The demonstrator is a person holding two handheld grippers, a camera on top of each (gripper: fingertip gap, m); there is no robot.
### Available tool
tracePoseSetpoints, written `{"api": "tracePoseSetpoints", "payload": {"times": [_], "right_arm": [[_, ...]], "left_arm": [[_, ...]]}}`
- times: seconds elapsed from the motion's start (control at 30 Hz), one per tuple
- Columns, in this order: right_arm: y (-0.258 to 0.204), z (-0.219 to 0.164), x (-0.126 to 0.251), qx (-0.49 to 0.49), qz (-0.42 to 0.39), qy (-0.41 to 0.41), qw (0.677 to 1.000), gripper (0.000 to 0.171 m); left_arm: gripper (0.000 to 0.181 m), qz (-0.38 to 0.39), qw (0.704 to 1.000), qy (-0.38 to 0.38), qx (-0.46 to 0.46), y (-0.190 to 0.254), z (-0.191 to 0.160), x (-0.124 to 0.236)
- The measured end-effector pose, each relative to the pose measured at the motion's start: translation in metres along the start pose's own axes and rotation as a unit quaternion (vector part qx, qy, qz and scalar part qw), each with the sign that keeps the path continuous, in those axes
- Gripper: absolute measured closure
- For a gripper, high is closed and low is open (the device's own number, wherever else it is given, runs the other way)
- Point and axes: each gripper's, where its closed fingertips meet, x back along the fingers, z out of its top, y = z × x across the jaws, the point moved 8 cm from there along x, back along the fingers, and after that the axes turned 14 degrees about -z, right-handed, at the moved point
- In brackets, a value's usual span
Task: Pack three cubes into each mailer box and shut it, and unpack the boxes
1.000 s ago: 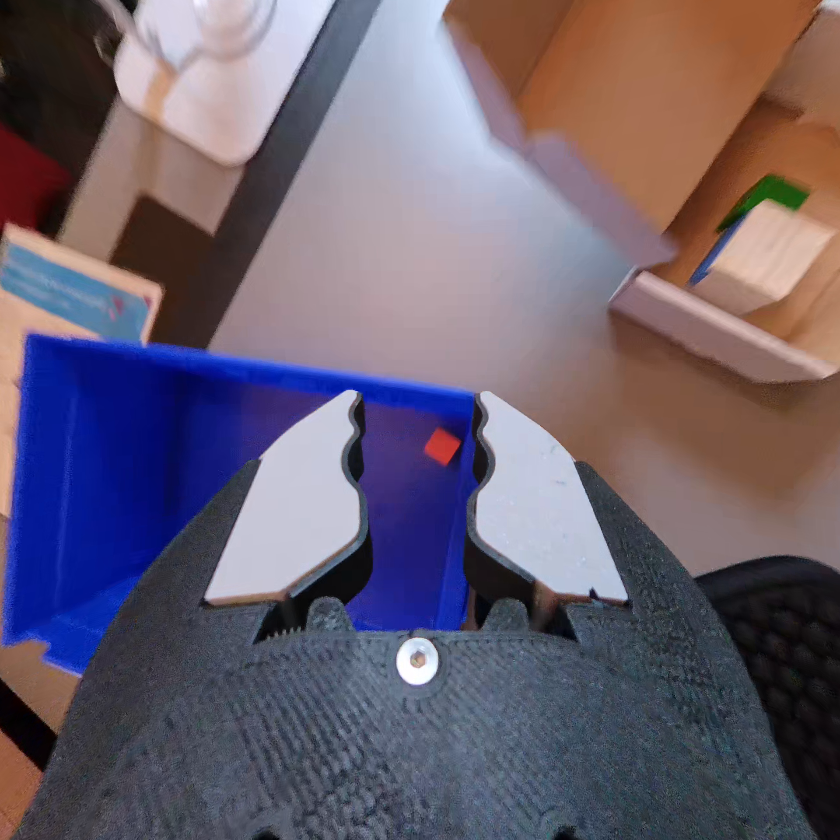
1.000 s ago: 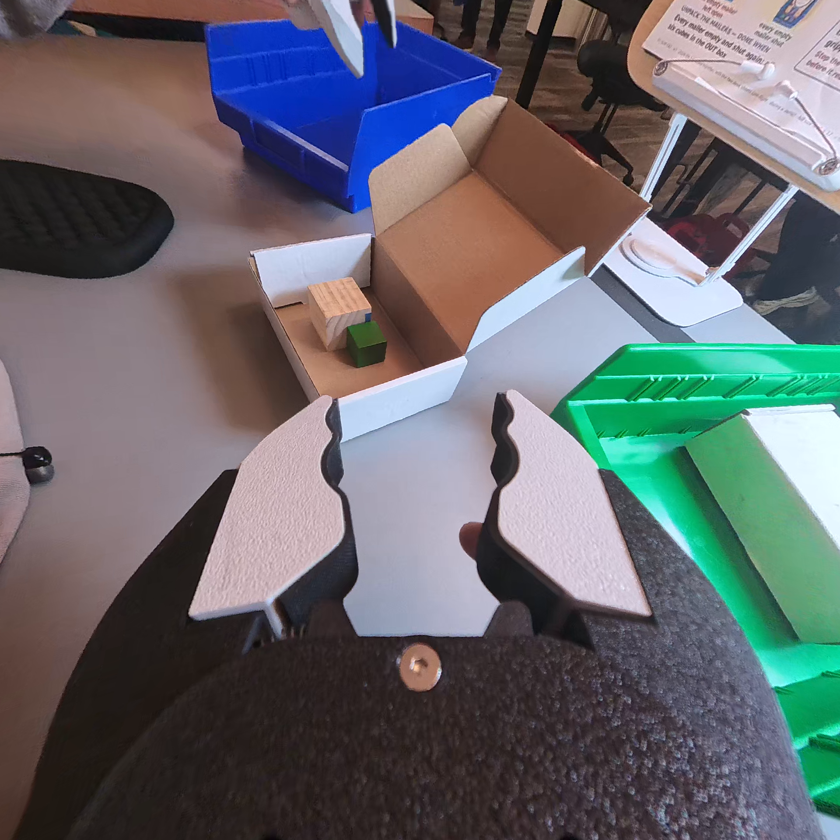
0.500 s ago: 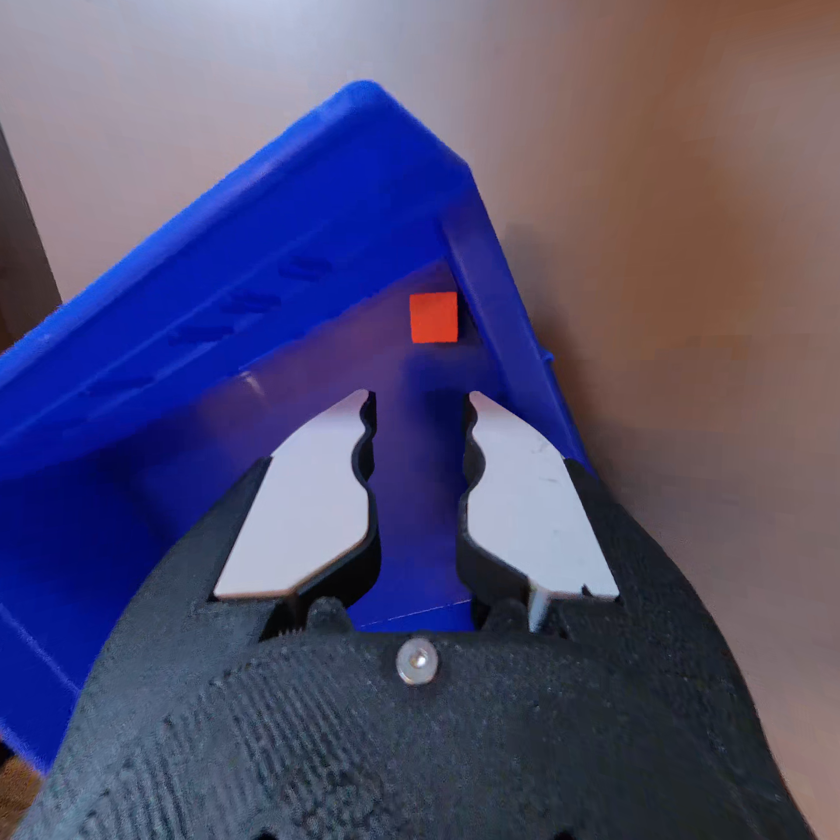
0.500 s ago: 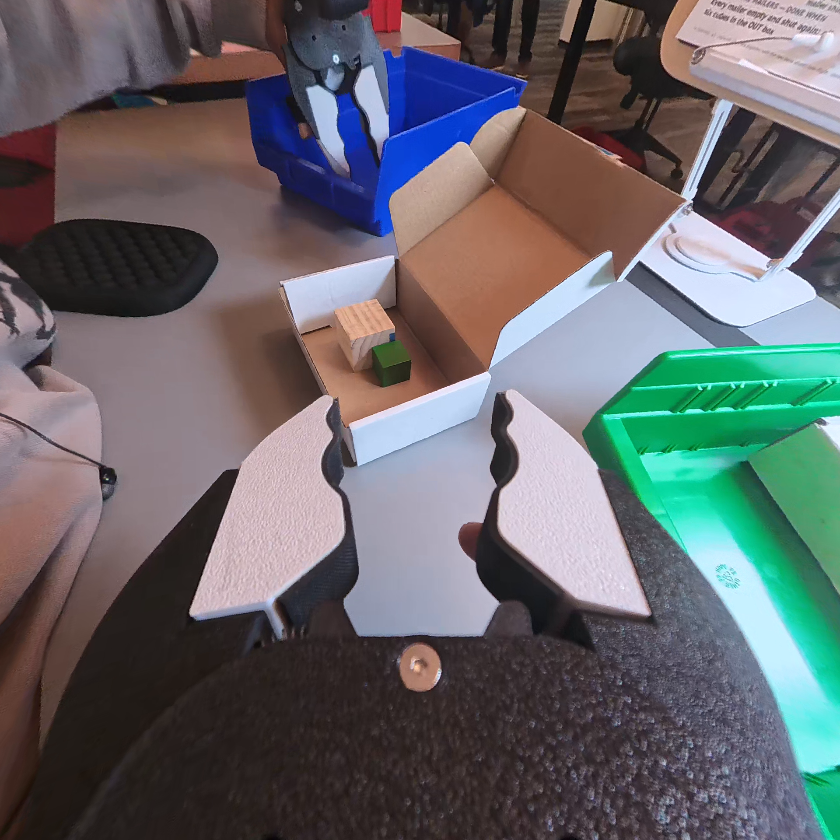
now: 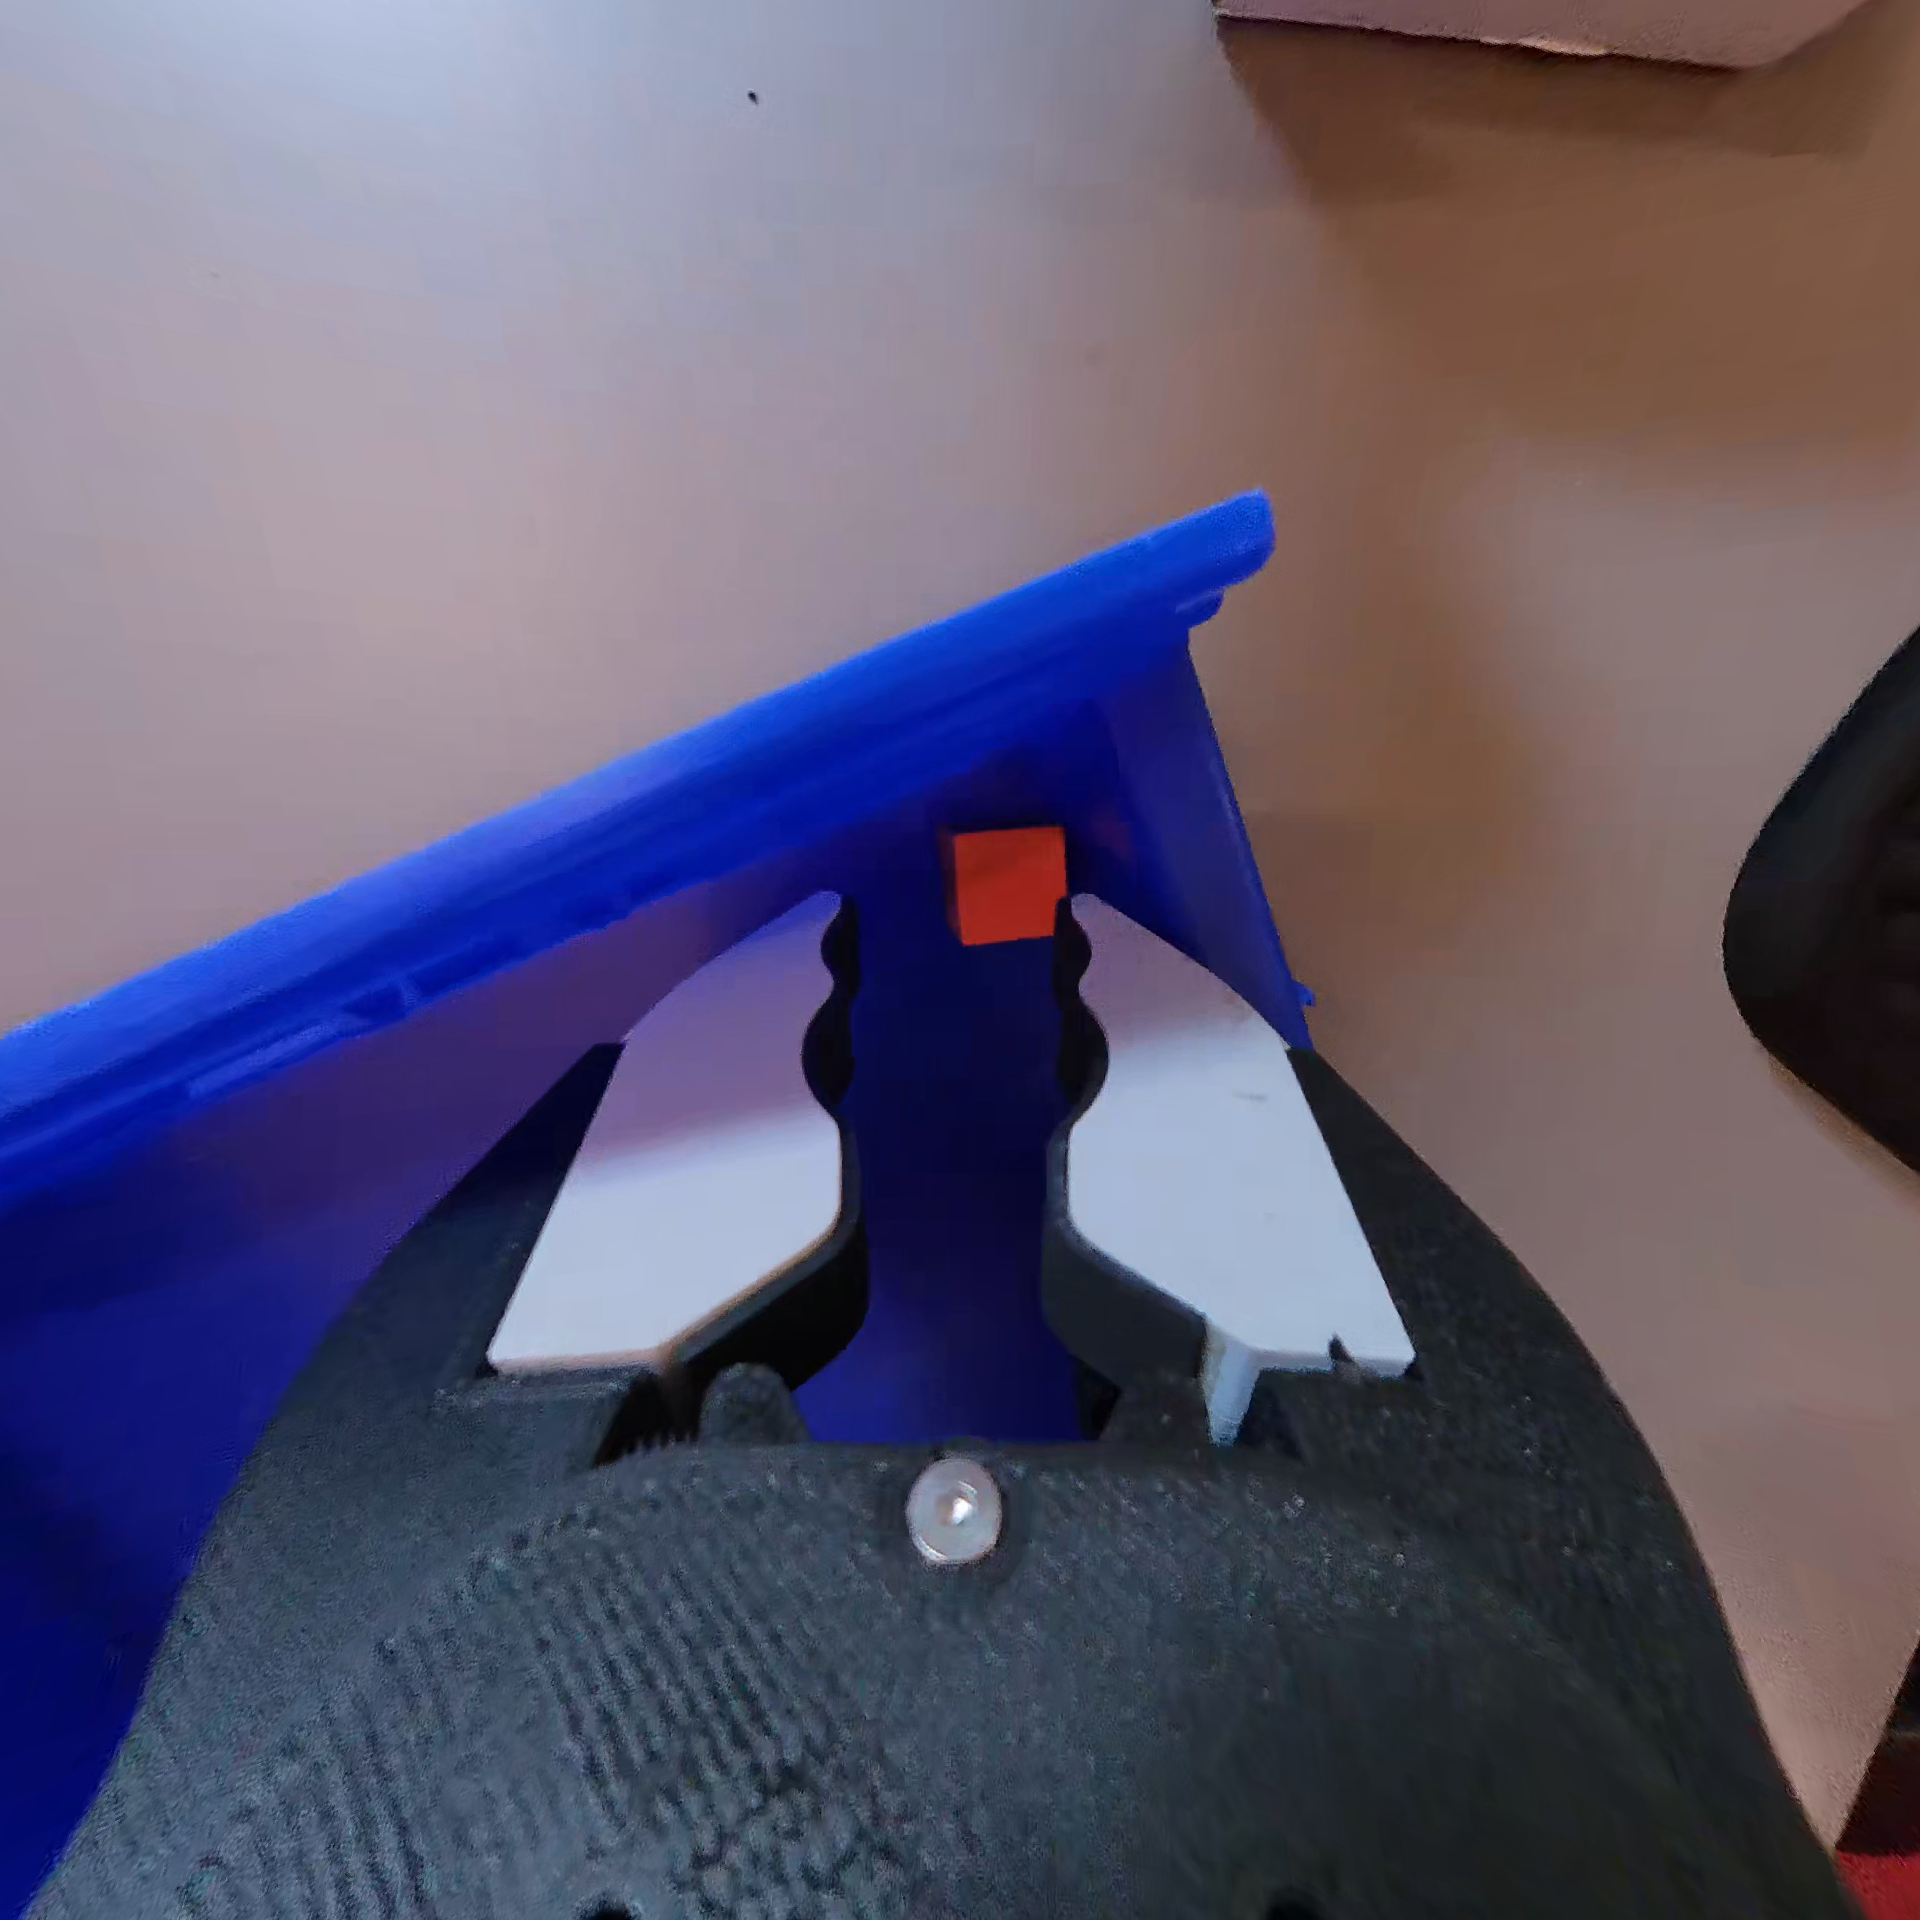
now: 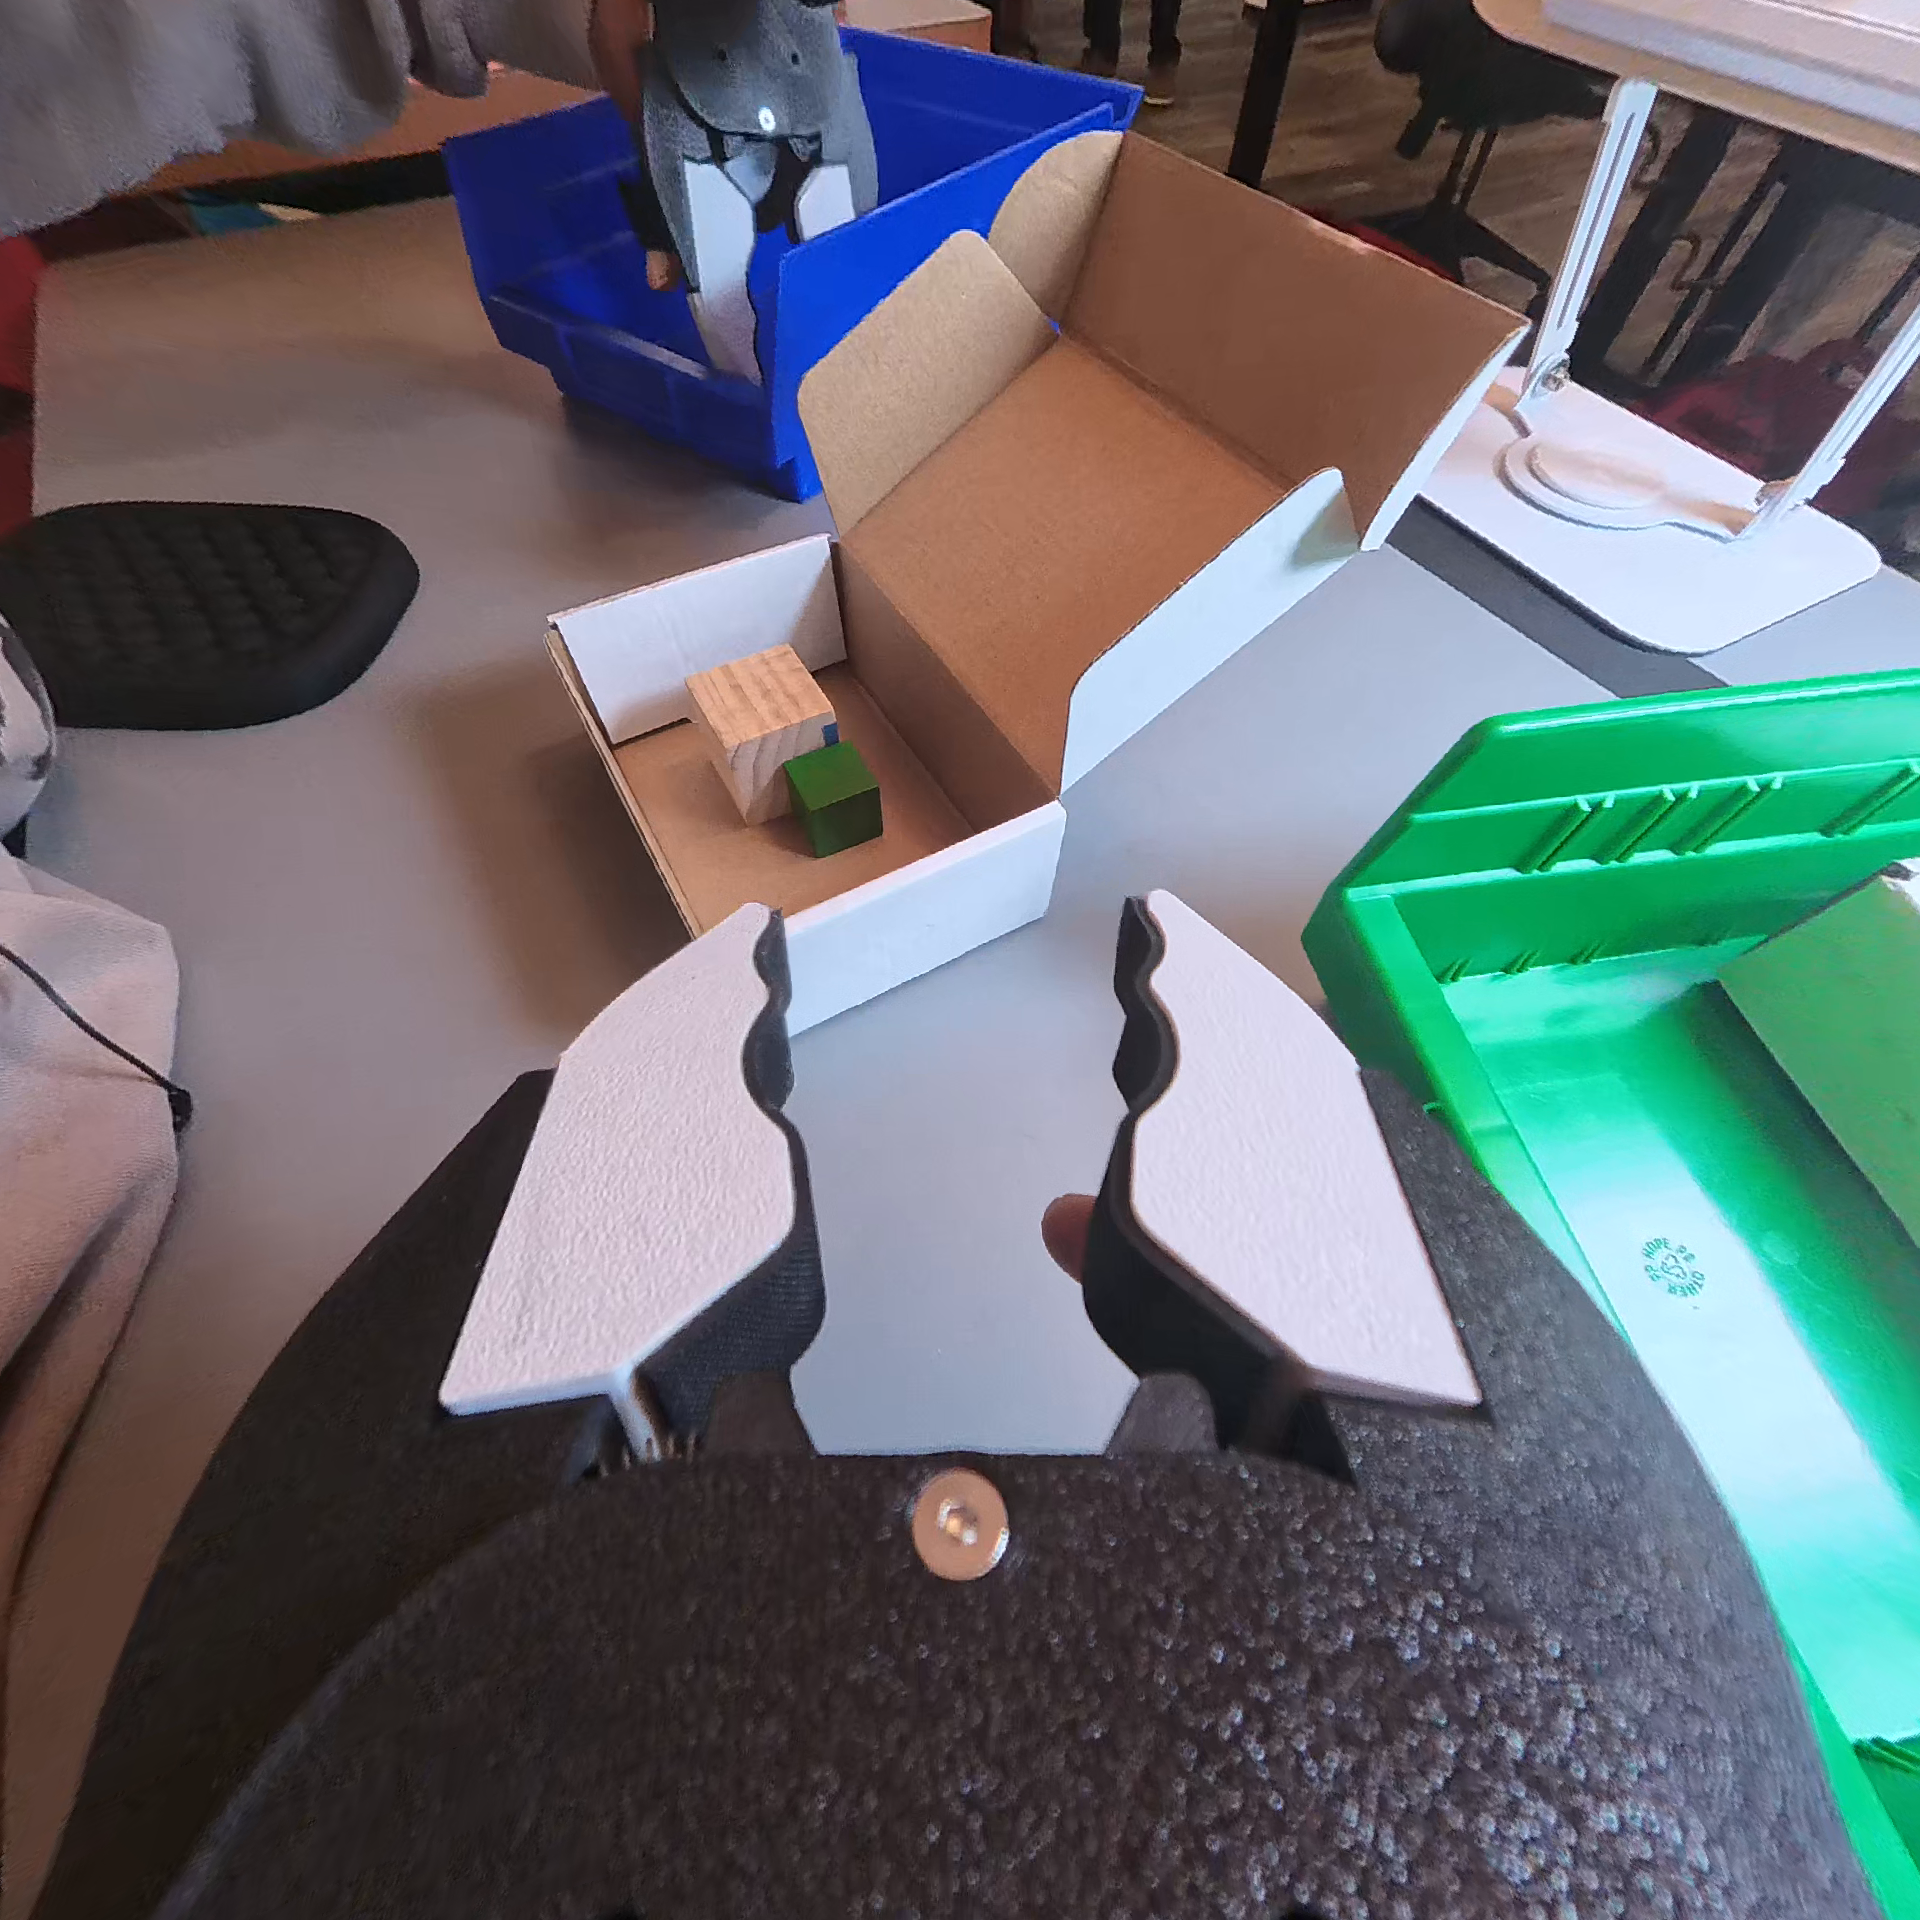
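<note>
A small red cube [image 5: 1006, 885] lies in a corner of the blue bin [image 5: 644, 800]. My left gripper [image 5: 951, 909] is open inside the bin, its tips just short of the cube, the right tip almost touching it. In the right wrist view it [image 6: 743, 343] reaches down into the blue bin [image 6: 935, 135]. An open mailer box [image 6: 914, 935] holds a wooden cube [image 6: 764, 727], a green cube [image 6: 831, 800] and a sliver of a blue cube [image 6: 829, 735]. My right gripper [image 6: 951, 925] is open and empty just in front of the box.
A green bin [image 6: 1558, 1039] with a shut white box [image 6: 1839, 1018] stands at the right. A black pad [image 6: 197, 613] lies at the left. A white stand base [image 6: 1662, 540] is at the back right. A person's sleeve [image 6: 73, 1091] is at the left edge.
My left gripper has swung over the blue bin and gone down into it towards the red cube. My right gripper has held still and open in front of the mailer box.
</note>
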Motion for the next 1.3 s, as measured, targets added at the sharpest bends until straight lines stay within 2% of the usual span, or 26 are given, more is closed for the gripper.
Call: {"api": "tracePoseSetpoints", "payload": {"times": [0.07,0.17,0.27,0.3,0.43,0.57,0.67,0.7,0.73,0.77,0.83,0.97,1.07,1.17,1.3], "right_arm": [[0.001,-0.001,0.001,-0.001,-0.003,0.0,1.0,0.112],[0.002,-0.002,0.001,-0.003,-0.004,0.002,1.0,0.112],[0.002,-0.001,0.003,0.0,-0.006,0.005,1.0,0.112],[0.002,-0.001,0.003,0.0,-0.007,0.006,1.0,0.113],[0.002,0.0,0.006,0.001,-0.009,0.012,1.0,0.113],[0.002,0.001,0.006,0.002,-0.008,0.013,1.0,0.113],[0.002,0.0,0.007,0.003,-0.01,0.013,1.0,0.113],[0.002,0.0,0.007,0.002,-0.011,0.013,1.0,0.114],[0.002,0.0,0.008,0.002,-0.012,0.014,1.0,0.114],[0.002,0.001,0.008,0.002,-0.013,0.015,1.0,0.114],[0.003,0.001,0.01,0.003,-0.014,0.018,1.0,0.114],[0.002,0.003,0.014,0.007,-0.009,0.025,1.0,0.114],[0.003,0.003,0.016,0.01,-0.012,0.029,0.999,0.114],[0.003,0.003,0.019,0.011,-0.013,0.033,0.999,0.114],[0.002,0.004,0.022,0.015,-0.015,0.037,0.999,0.114]], "left_arm": [[0.148,0.003,1.0,-0.001,0.013,-0.001,0.0,0.001],[0.18,0.046,0.999,-0.001,0.018,-0.004,-0.002,0.006],[0.178,0.102,0.994,-0.023,0.037,-0.011,-0.013,0.011],[0.176,0.105,0.993,-0.019,0.044,-0.012,-0.014,0.012],[0.145,0.081,0.996,-0.001,0.03,-0.001,-0.011,0.012],[0.135,0.079,0.996,-0.01,0.027,0.001,-0.003,0.005],[0.139,0.065,0.997,-0.008,0.03,0.0,0.001,-0.003],[0.145,0.067,0.997,-0.012,0.028,-0.001,0.001,-0.006],[0.159,0.069,0.997,-0.016,0.025,-0.002,0.001,-0.008],[0.159,0.076,0.997,-0.02,0.026,-0.002,0.001,-0.007],[0.159,0.086,0.995,-0.024,0.046,-0.003,-0.002,0.005],[0.16,0.147,0.986,0.002,0.079,0.005,-0.005,0.055],[0.16,0.181,0.98,0.036,0.075,0.026,0.012,0.087],[0.16,0.203,0.974,0.079,0.066,0.05,0.045,0.102],[0.16,0.183,0.977,0.105,0.045,0.081,0.105,0.077]]}}
